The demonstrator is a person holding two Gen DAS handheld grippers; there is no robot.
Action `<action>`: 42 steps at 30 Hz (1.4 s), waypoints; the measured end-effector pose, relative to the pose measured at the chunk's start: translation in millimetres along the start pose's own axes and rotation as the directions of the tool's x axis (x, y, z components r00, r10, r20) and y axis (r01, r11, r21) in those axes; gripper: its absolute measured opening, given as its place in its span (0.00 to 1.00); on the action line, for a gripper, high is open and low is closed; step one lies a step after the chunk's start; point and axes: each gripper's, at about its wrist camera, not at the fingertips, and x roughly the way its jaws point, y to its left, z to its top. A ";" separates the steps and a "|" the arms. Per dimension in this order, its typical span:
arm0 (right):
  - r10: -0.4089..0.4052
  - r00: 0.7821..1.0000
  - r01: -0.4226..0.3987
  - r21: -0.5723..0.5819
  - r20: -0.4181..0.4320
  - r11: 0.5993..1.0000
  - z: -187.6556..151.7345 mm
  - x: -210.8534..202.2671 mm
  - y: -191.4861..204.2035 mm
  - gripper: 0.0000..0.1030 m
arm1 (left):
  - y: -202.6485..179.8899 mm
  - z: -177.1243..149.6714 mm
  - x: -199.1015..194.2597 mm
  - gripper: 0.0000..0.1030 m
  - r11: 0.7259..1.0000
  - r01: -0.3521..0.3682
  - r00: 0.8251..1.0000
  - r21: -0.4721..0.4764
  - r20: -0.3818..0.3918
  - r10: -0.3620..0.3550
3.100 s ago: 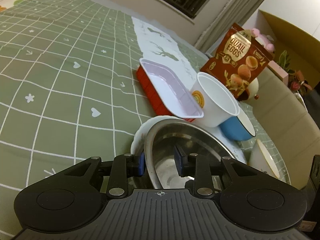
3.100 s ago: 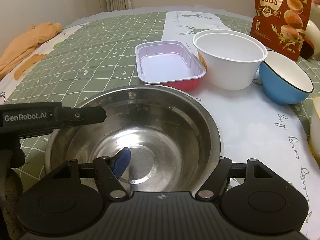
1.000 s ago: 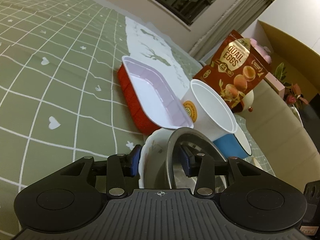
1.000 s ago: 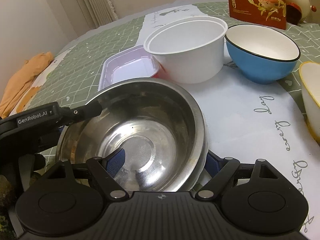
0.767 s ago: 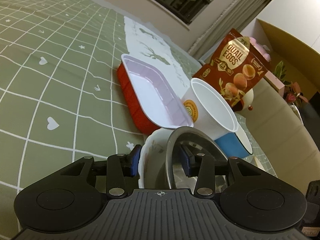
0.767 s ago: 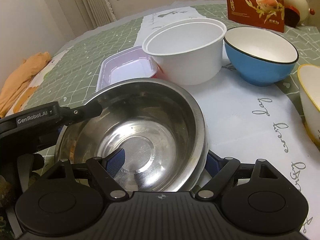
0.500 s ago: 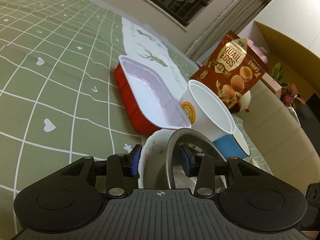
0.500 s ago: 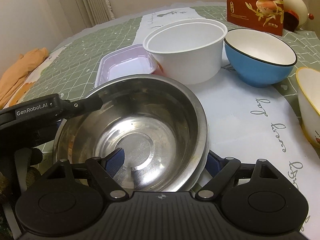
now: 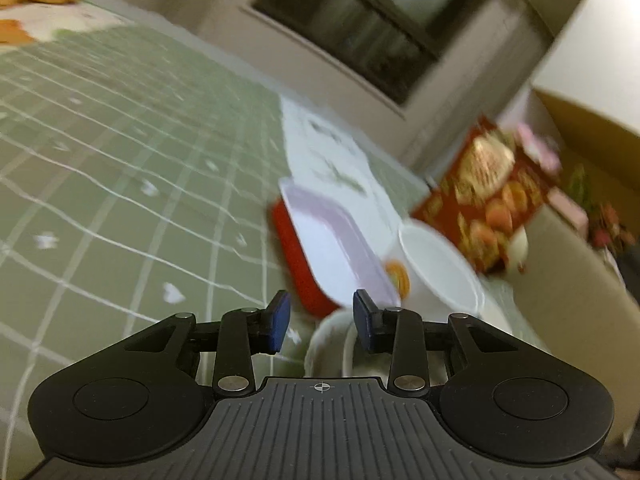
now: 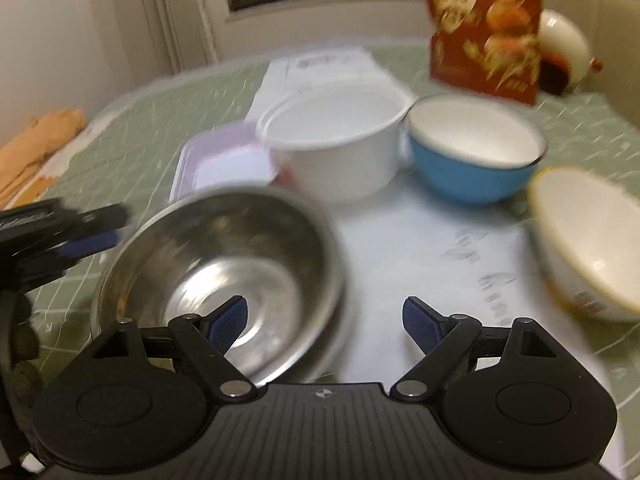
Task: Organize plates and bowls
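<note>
Two grippers hang over a table spread with a green checked cloth (image 9: 120,168), and both frames are smeared with motion blur. The steel bowl (image 10: 224,276) sits nested in a white dish whose rim (image 10: 340,344) shows along its right side, near the table's front edge. The right gripper (image 10: 324,320) stands above and just right of that stack: its left pad (image 10: 228,320) overlaps the bowl's inside in the picture, its right pad (image 10: 420,320) lies over the white runner (image 10: 420,248), and I cannot tell whether either touches anything. Its jaws are spread wide and grip nothing. The left gripper (image 9: 322,320) has its fingers parted too, with only cloth and the red tray (image 9: 320,252) showing between them; the stack's rim (image 9: 324,344) lies below its right finger. Behind the stack stand the white tub (image 10: 340,152), the blue bowl (image 10: 472,168) and, toward the right edge, a yellow-rimmed bowl (image 10: 588,240). A snack bag (image 10: 484,28) stands at the far side.
</note>
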 end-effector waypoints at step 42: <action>0.091 0.993 -0.063 0.305 -0.079 0.950 51.8 25.5 -279.9 0.57 | -255.0 -140.0 148.7 0.32 0.991 0.053 0.933 0.125 -0.361 -0.004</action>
